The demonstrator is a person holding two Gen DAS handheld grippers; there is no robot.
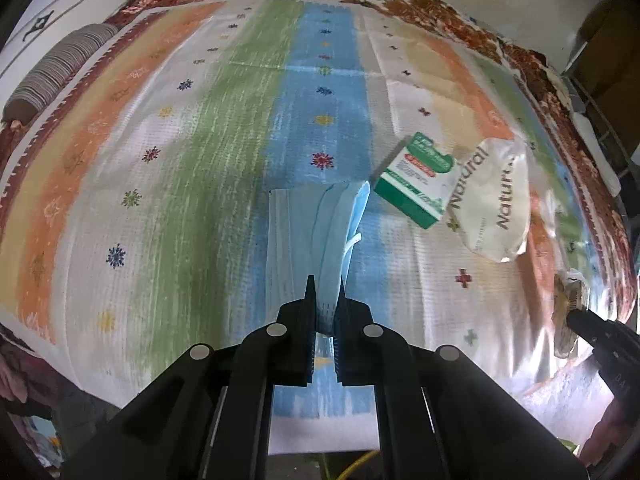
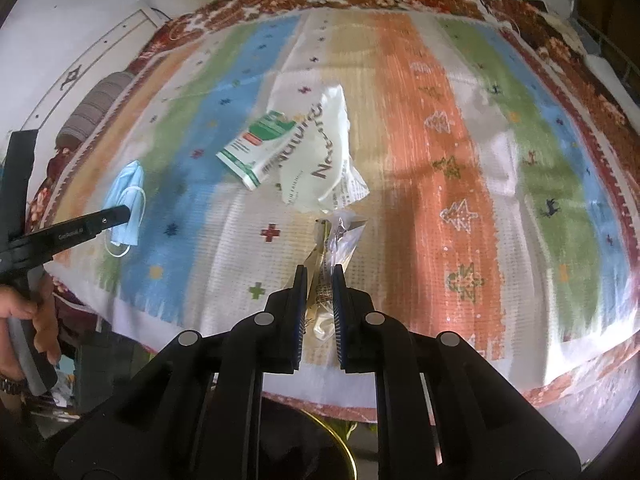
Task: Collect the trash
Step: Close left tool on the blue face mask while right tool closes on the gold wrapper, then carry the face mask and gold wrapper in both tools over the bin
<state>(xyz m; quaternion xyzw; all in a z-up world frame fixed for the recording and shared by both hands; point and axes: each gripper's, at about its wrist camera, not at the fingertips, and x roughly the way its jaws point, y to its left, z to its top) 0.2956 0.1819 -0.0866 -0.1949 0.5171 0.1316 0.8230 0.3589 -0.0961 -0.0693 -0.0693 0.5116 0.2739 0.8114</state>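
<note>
My left gripper [image 1: 326, 292] is shut on a light blue face mask [image 1: 308, 232] and holds it above the striped bed cover; the mask also shows in the right wrist view [image 2: 126, 200] at the tip of the left gripper [image 2: 120, 213]. My right gripper [image 2: 320, 280] is shut on a clear crumpled plastic wrapper [image 2: 336, 248]; it shows in the left wrist view [image 1: 568, 312] at the right edge. A green and white carton [image 1: 416, 180] [image 2: 256, 148] lies on the cover beside a white "Natural" bag [image 1: 492, 200] [image 2: 320, 152].
The striped cover [image 1: 200, 160] spreads over a bed with a floral blanket [image 1: 440, 4] under it. A striped bolster [image 1: 60, 68] lies at the far left by a white wall. A metal rack [image 1: 600, 120] stands at the right.
</note>
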